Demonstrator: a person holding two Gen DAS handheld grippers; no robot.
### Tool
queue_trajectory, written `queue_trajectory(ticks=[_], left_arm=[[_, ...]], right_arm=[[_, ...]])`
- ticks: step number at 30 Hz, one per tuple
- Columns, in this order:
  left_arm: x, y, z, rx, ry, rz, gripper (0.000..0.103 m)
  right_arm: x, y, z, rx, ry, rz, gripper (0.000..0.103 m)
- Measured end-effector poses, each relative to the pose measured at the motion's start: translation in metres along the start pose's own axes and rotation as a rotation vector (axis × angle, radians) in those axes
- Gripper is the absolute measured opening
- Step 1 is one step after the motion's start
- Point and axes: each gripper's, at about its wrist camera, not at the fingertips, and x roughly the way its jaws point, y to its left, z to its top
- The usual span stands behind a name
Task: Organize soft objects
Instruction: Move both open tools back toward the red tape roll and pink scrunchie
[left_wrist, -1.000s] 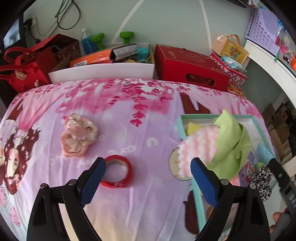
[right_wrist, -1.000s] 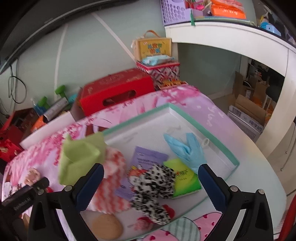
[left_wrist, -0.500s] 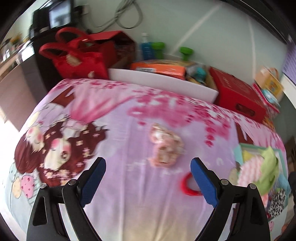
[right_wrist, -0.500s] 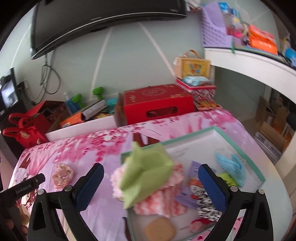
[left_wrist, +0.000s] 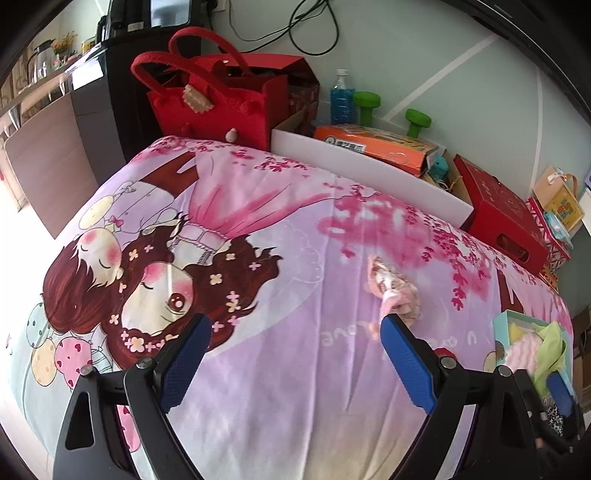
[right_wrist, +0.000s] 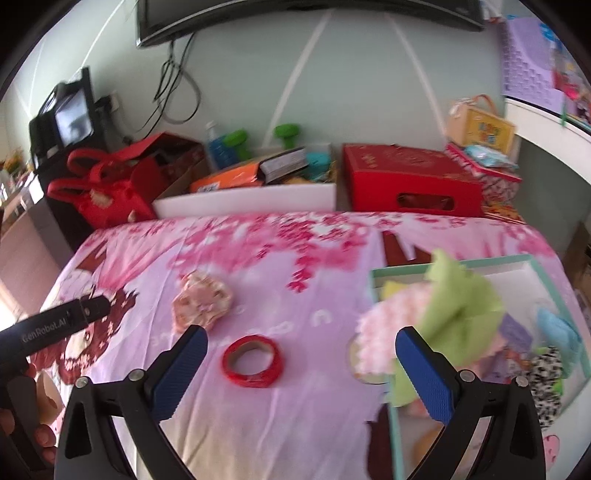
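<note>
Both claws gape wide and grip nothing. The left claw (left_wrist: 291, 363) hangs over the cartoon-printed pink sheet (left_wrist: 280, 258) covering the tabletop, its blue pads spread well apart; the tip of its right-side finger (left_wrist: 404, 363) sits just in front of a pink ruffled scrunchie (left_wrist: 393, 293), though whether the two touch cannot be told from this view. The right claw (right_wrist: 301, 369) is equally spread above the near part of the tabletop, with a red tape roll (right_wrist: 254, 361) lying flat on the sheet between its pads and slightly beyond them, apart from both. In the right wrist view the scrunchie (right_wrist: 201, 301) lies just past the left-side finger of the claw, toward the left half of the tabletop, clear of the tape. Near the right edge stands a shallow teal-rimmed box (right_wrist: 480, 263); a light green cloth (right_wrist: 461, 314) is draped over a pink-and-white fuzzy cloth (right_wrist: 391, 325) that spills over the box's left wall. Deeper inside lie a light blue glove (right_wrist: 557, 328) and a black-and-white spotted scrunchie (right_wrist: 546, 380). The left wrist view catches the same box (left_wrist: 513, 317) at the far right edge, beyond the scrunchie. At the lower left of the right wrist view, a person's hand (right_wrist: 33, 435) holds the black handle of the left tool.
</note>
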Motion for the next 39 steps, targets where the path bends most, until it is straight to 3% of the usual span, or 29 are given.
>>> queue_trajectory(ticks=[18,25,31,39], left_arm=[[0.033,0.026,0.0,-0.028,0.044,-0.004,0.093],[0.054,0.009,-0.007,0.009,0.087,-0.05,0.093],[0.064,0.006,-0.009,-0.027,0.097,-0.104,0.093],[0.06,-0.005,-0.006,0.032,0.065,-0.097,0.093]], right_arm=[[0.049,0.038,-0.012,-0.043,0.13,0.003,0.103],[0.069,0.029,-0.022,-0.009,0.193,-0.001,0.103],[0.074,0.031,-0.025,-0.018,0.206,0.008,0.102],[0.08,0.033,-0.028,-0.031,0.226,0.006,0.089]])
